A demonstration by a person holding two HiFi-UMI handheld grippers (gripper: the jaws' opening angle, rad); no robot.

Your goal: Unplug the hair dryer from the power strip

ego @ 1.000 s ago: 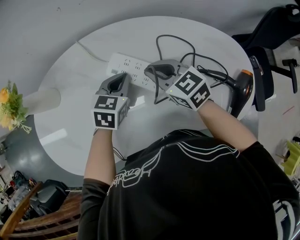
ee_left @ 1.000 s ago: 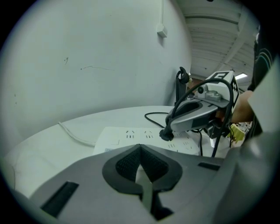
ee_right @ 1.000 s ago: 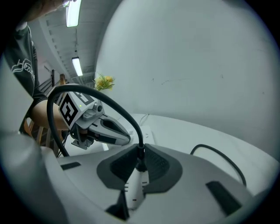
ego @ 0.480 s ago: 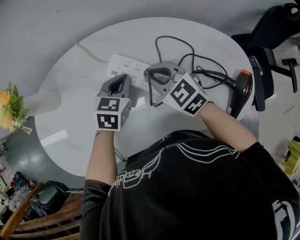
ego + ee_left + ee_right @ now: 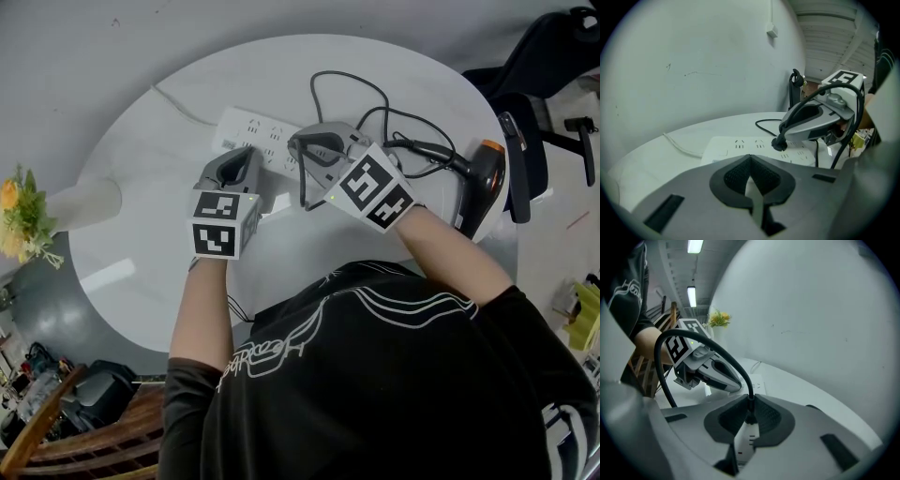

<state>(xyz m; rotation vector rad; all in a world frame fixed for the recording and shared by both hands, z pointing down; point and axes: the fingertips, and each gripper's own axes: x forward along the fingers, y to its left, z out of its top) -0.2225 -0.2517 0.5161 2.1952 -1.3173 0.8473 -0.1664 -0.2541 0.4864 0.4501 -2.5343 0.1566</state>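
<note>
Fingers of the right gripper [image 5: 749,414] pinch the small black plug [image 5: 779,143] where its cord enters, at the long white power strip [image 5: 246,127]; the left gripper's [image 5: 750,165] fingers are pressed together, empty. On the round white bench [image 5: 141,244] the black hair dryer [image 5: 487,173] lies well apart; a white vase [image 5: 86,201] holds yellow flowers [image 5: 9,192]. Stiff and snug, the plug likely wants gripping by its body, not the limp cord.

Place: office-like workroom with plain grey walls.
Furniture: round white tabletop [image 5: 141,234], black office chair [image 5: 553,56], wooden chair [image 5: 52,427].
Lighting: ceiling tube lights [image 5: 695,245].
Decor: yellow flowers [image 5: 14,211], white vase [image 5: 89,202].
</note>
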